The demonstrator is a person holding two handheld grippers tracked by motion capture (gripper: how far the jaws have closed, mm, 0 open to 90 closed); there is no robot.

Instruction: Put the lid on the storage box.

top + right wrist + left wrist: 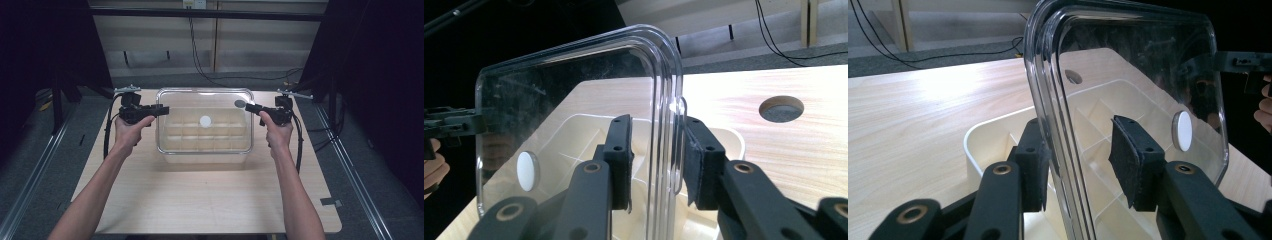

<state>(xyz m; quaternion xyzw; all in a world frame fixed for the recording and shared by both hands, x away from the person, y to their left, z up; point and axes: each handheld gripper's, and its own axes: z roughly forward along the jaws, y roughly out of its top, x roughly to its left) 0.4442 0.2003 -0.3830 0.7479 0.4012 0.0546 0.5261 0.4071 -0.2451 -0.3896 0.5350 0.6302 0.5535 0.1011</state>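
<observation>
Clear lid (175,100) hangs level over the cream divided tray (200,131), mid-table (200,195) toward the far side, with a white round stud (205,120) at the lid's centre.

Left gripper (162,110) straddles the lid's left edge. In the left gripper view (1080,150) one pad (1035,170) sits against the rim and the other stands clear of it — grip slack, the lid resting on it rather than pinched.

Right gripper (248,106) is at the right edge, near the hole in the table (240,104). In the right gripper view (659,150) both pads sit close on either side of the rim; I cannot tell whether they are pressing.

Reads as seating the lid on the tray. To do it well:
- square the lid's corners over the tray walls before letting go;
- keep both edges at the same height — a slack left side could let that edge dip;
- release evenly, then draw each gripper straight outward so the pads don't drag the rim.
</observation>
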